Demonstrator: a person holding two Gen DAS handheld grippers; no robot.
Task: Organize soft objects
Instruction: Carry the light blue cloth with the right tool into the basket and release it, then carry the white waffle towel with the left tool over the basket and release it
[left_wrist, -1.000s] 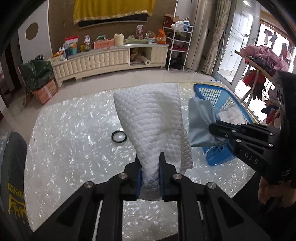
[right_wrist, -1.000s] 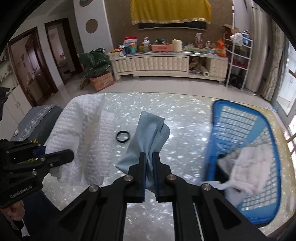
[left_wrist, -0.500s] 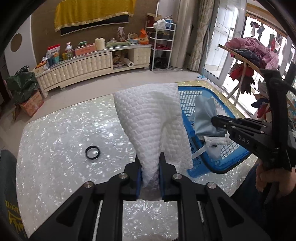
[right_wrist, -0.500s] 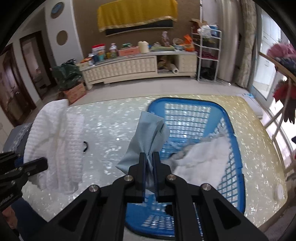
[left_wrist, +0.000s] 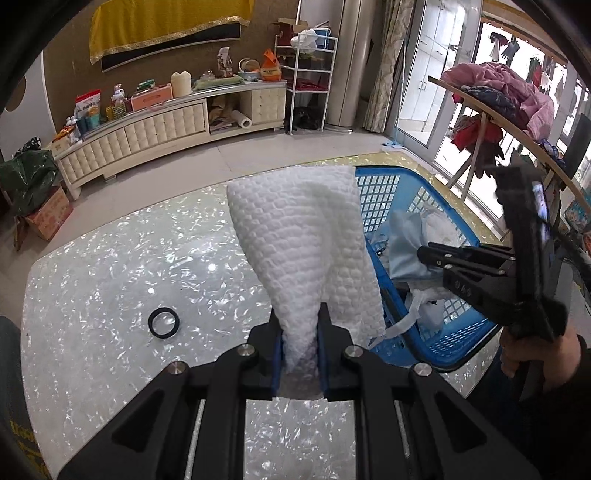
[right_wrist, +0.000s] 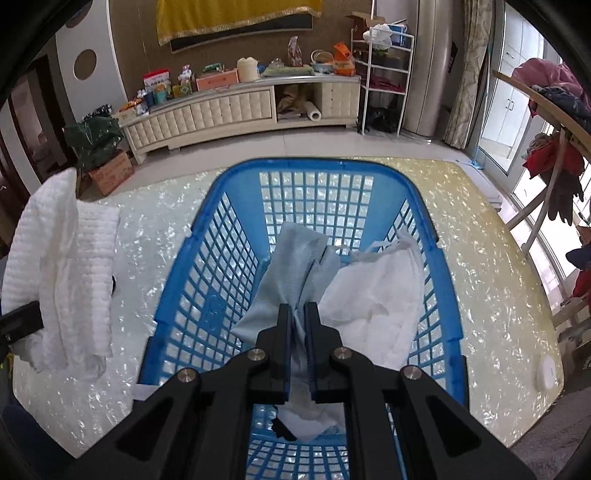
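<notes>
Left gripper (left_wrist: 300, 314) is clamped on the white quilted cloth (left_wrist: 303, 240) above the table (left_wrist: 110, 280); right gripper (right_wrist: 298, 314) is clamped on the pale blue cloth (right_wrist: 291, 266) over the blue basket (right_wrist: 207, 273).

At my twelve o'clock a cream sideboard (right_wrist: 236, 107) lines the brown wall (right_wrist: 136, 37) (yellow cloth (right_wrist: 236, 14) above); tiled floor (right_wrist: 295, 147) before it, bright glass doors (left_wrist: 436, 74) at two o'clock.

No legible text — only blurs
</notes>
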